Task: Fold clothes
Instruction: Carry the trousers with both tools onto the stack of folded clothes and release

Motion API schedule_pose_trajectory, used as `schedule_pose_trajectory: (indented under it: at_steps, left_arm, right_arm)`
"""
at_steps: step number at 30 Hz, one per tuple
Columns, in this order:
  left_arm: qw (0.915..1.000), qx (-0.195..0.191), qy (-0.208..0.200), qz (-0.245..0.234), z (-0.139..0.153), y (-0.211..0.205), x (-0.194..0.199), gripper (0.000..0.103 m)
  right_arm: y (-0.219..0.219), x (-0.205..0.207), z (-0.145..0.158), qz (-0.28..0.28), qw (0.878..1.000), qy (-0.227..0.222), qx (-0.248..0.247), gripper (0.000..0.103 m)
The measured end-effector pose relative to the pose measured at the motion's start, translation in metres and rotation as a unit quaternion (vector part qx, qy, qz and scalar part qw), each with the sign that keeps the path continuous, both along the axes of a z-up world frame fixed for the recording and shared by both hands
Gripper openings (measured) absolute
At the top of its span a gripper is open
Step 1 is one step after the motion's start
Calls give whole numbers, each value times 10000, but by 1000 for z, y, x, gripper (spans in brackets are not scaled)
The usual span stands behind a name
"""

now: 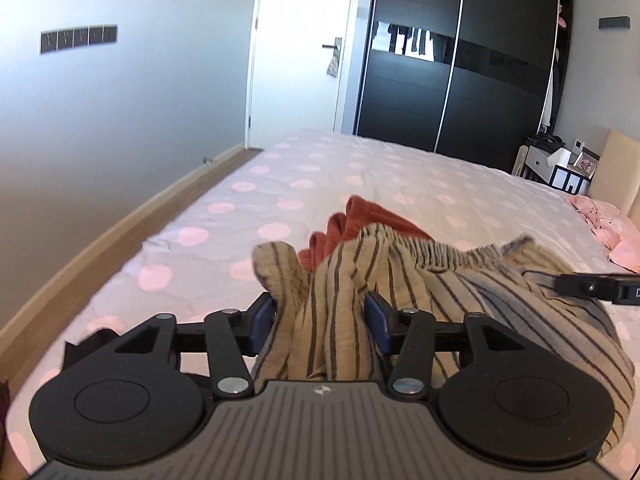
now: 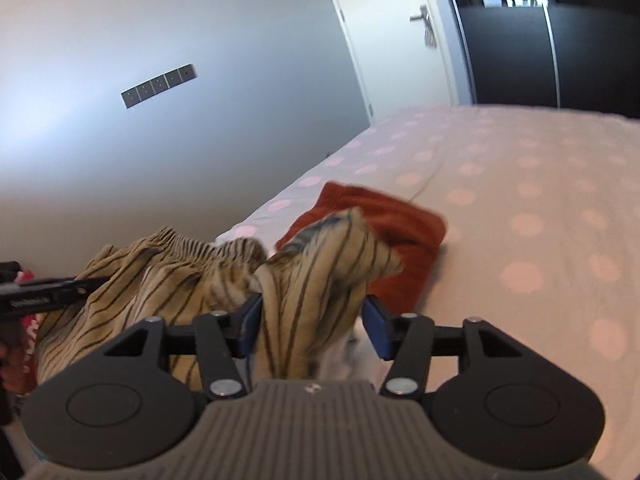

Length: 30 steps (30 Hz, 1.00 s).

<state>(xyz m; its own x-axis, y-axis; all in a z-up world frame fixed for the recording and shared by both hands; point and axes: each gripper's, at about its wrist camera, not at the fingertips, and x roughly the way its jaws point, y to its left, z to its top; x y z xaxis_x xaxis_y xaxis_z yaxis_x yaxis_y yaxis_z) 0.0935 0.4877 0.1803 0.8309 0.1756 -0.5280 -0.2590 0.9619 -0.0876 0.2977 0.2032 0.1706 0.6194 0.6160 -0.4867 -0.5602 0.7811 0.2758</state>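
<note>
A beige garment with dark stripes and an elastic waistband (image 1: 420,264) hangs between my two grippers above the bed. My left gripper (image 1: 322,320) has a bunch of the striped cloth between its blue pads. My right gripper (image 2: 312,324) holds another bunch of the same striped garment (image 2: 316,280); its jaws stand fairly wide with cloth filling the gap. The right gripper's tip shows at the right edge of the left wrist view (image 1: 600,286), and the left gripper's tip shows at the left edge of the right wrist view (image 2: 40,292). The cloth is blurred in places.
A rust-red garment (image 1: 360,220) lies on the pink-dotted white bedspread (image 1: 280,184) behind the striped one, and also shows in the right wrist view (image 2: 400,232). Pink pillows (image 1: 604,224) lie at the headboard. A wooden bed edge (image 1: 120,228), grey wall, door and dark wardrobe (image 1: 460,60) surround the bed.
</note>
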Motion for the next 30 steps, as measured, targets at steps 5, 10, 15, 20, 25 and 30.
schedule_pose_trajectory:
  at_steps: [5, 10, 15, 20, 25, 30]
  left_arm:
    - [9995, 247, -190, -17, 28, -22, -26, 51]
    - [9989, 385, -103, -263, 36, -55, -41, 36]
    - [9989, 356, 194, -232, 12, -67, -39, 32]
    - [9994, 151, 316, 9, -7, -60, -41, 32]
    - [9978, 627, 202, -5, 11, -90, -58, 46]
    - [9966, 793, 144, -146, 33, -137, -66, 53]
  right_arm:
    - [-21, -29, 27, 184, 9988, -458, -31, 49]
    - [-14, -71, 41, 795, 9939, -760, -60, 43]
    - [3, -86, 27, 1012, 9930, -574, -203, 25]
    - [1, -74, 3, 822, 9962, -165, -224, 26]
    - [-29, -85, 14, 847, 9959, -303, -10, 27]
    - [-63, -104, 28, 803, 9963, -305, 65, 33]
